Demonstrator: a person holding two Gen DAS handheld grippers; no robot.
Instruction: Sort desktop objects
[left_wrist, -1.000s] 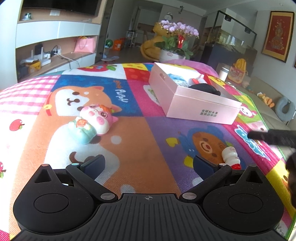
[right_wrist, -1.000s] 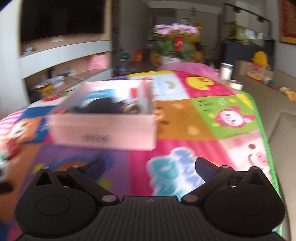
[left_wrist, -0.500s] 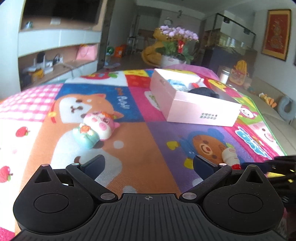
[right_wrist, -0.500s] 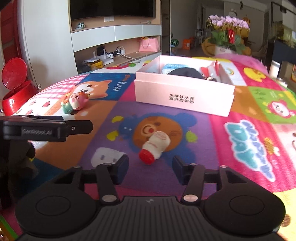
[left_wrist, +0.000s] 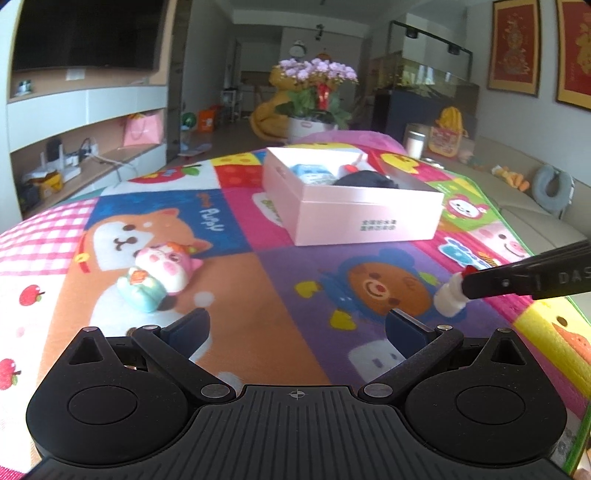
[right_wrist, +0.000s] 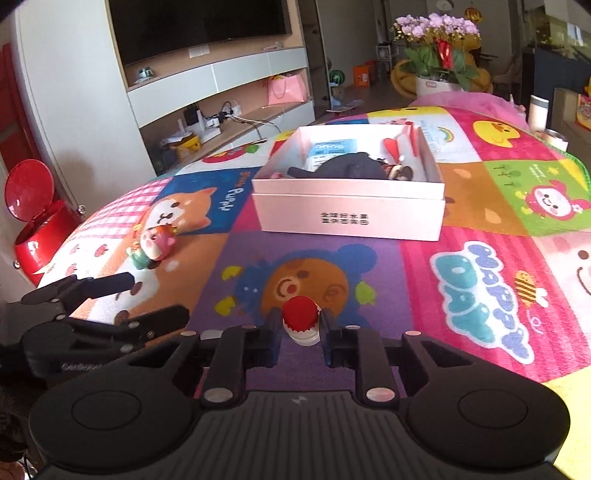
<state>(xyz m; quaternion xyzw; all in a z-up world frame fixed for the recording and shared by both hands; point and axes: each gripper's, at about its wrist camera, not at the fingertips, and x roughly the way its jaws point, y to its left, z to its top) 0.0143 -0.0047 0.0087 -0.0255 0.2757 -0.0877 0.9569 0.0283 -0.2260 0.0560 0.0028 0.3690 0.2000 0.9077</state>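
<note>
You are pinching the small red-capped bottle just under its cap with your right tongs, their jaws having just been closing on it above the table, while your left tongs are standing spread and empty; it is looking light, stiff and slick.

Counts: one pink box, one small white bottle with a red cap, one pig figurine, two grippers, one play mat, one red bin, one flower pot.
</note>
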